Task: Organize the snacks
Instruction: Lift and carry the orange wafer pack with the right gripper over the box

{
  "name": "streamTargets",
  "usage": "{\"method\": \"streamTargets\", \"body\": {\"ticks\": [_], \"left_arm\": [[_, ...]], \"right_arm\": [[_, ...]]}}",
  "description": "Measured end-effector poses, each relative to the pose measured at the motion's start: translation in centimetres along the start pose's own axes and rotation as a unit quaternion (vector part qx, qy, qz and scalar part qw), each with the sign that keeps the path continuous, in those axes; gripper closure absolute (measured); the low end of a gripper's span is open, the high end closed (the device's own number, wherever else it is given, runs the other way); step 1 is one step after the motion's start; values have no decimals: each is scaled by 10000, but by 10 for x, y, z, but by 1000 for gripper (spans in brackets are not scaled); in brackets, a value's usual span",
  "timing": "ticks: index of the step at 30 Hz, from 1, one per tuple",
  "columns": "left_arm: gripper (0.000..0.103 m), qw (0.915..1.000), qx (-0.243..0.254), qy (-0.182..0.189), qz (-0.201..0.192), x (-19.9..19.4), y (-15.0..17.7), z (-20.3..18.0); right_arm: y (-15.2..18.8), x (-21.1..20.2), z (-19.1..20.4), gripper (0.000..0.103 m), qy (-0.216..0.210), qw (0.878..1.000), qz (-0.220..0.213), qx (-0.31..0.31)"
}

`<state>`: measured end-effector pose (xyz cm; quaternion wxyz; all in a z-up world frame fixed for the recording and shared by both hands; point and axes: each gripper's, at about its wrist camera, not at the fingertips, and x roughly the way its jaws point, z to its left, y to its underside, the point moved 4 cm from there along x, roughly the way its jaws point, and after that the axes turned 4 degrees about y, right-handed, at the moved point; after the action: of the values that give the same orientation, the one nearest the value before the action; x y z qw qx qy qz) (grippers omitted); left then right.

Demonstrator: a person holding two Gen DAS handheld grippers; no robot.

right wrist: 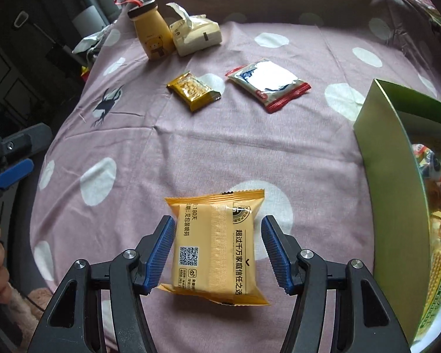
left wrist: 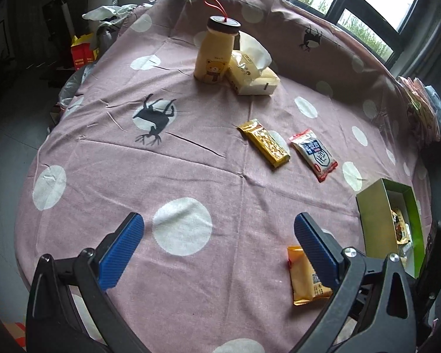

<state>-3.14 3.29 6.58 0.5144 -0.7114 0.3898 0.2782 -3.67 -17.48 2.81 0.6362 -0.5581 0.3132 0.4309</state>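
bottle placed at far side of desk, tissue pack touching its right | two snack packets laid mid-desk, side by side | box set at right edge, snacks inside | orange packet laid nearest, between right gripper pads

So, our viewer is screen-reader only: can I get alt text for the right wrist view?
The right gripper straddles an orange snack packet lying on a pink polka-dot cloth, pads not clearly pressing it. Beyond lie a gold packet and a red-and-white packet; a green box stands at right.
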Motion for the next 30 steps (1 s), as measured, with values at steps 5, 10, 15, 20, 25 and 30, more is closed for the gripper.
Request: {"method": "streamTargets", "body": {"ticks": [5, 10, 15, 20, 25, 30], "left_arm": [[9, 9926, -335, 998, 598, 17, 18, -15], [25, 9856, -26, 1323, 1049, 31, 37, -45], [50, 9693, -22, 1830, 1643, 47, 59, -68], [59, 9642, 77, 1890, 1857, 56, 71, -83], [66, 9631, -68, 1866, 1938, 64, 73, -81], [66, 9663, 149, 1647, 1975, 70, 77, -82]], "right_arm": [[-1, -14, -24, 41, -410, 9973, -116, 598], [-2, -15, -33, 42, -839, 9924, -112, 891], [1, -1, -38, 62, -1090, 9876, 169, 1118], [7, 18, -38, 64, -1182, 9846, 506, 1180], [9, 31, -37, 65, -1397, 9791, 732, 1288], [10, 34, -38, 65, -1595, 9737, 811, 1407]]}}
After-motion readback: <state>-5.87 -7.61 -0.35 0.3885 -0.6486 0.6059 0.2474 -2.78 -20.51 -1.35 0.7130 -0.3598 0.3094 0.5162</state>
